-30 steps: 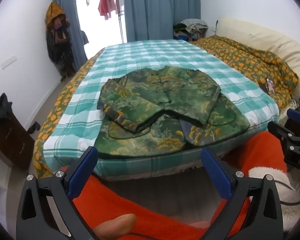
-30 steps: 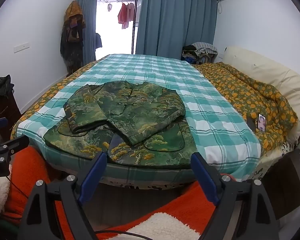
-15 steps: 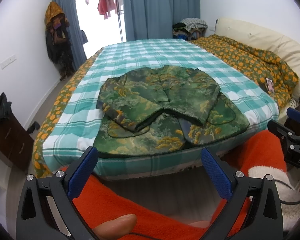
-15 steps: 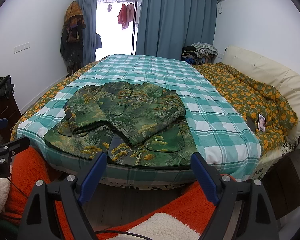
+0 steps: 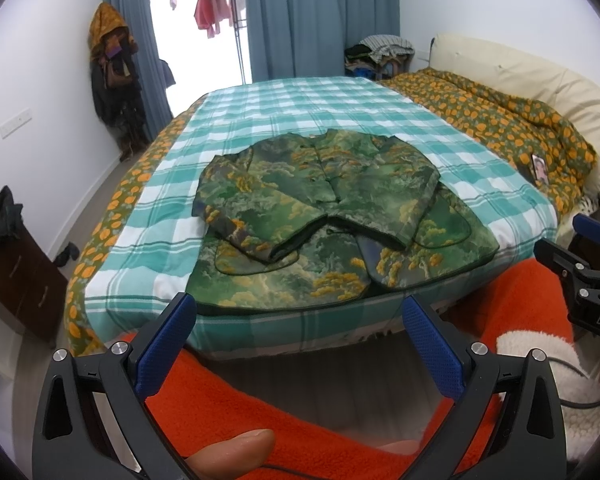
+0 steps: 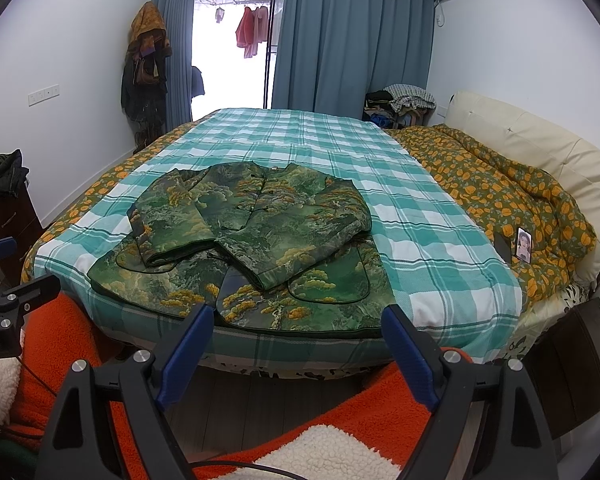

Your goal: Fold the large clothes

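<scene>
The bed (image 5: 340, 112) fills the middle of both views, covered by a teal checked sheet (image 6: 440, 248), with an orange-flowered quilt (image 6: 500, 184) along its right side against a cream headboard (image 6: 540, 148). The framing matches the earlier frames almost exactly; the left wrist view sits a little lower than a second ago, so the bed appears slightly higher in it.

The jacket (image 5: 324, 200), green with a yellow tree pattern, lies flat on the sheet at the near edge of the bed, its hem at the mattress edge. Both sleeves are folded across the front, crossing over the chest. Its position and folds are unchanged from the earlier frames.

An orange fleece garment (image 5: 308, 412) with a white lining (image 6: 324, 456) lies below both grippers, in front of the bed.

The left gripper (image 5: 300, 324) is held short of the bed edge, clear of the jacket, its blue fingers (image 5: 168, 340) spread wide apart and empty, as before. A fingertip of the person (image 5: 232, 452) shows at the lower edge of this view.

The right gripper (image 6: 296, 336) is likewise held just short of the hem, fingers (image 6: 408, 356) wide apart and holding nothing, unchanged.

A phone (image 6: 524, 244) lies on the quilt, well apart from the jacket.
</scene>
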`<move>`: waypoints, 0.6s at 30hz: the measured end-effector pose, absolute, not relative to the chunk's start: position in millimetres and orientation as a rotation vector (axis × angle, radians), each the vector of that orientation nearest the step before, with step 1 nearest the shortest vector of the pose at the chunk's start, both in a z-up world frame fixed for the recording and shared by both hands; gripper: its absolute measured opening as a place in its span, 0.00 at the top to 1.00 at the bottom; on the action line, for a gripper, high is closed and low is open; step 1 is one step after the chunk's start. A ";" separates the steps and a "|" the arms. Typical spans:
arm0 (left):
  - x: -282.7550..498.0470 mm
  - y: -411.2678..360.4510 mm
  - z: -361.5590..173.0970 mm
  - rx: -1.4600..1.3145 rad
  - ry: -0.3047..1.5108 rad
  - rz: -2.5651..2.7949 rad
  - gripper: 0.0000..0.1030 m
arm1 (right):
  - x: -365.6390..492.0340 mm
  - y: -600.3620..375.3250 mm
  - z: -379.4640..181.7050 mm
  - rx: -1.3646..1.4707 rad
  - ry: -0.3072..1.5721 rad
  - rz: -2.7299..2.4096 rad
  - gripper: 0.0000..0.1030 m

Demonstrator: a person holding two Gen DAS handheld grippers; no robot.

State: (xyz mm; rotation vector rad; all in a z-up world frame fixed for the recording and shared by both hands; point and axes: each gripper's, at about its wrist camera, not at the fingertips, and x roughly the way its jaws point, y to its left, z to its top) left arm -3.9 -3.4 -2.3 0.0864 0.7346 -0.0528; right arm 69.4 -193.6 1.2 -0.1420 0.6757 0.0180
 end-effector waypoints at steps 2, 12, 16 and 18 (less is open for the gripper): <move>-3.8 -3.3 -2.3 0.086 0.735 -0.053 0.01 | 69.5 -193.6 1.0 -0.142 0.677 0.018 0.15; -3.8 -3.3 -2.4 0.087 0.735 -0.053 0.01 | 69.6 -193.2 0.6 -0.142 0.677 0.018 0.15; -3.8 -3.4 -2.7 0.086 0.735 -0.054 0.01 | 68.8 -194.4 0.4 -0.141 0.678 0.018 0.15; -3.8 -3.2 -2.5 0.087 0.736 -0.053 0.01 | 69.1 -194.6 0.4 -0.141 0.679 0.018 0.15</move>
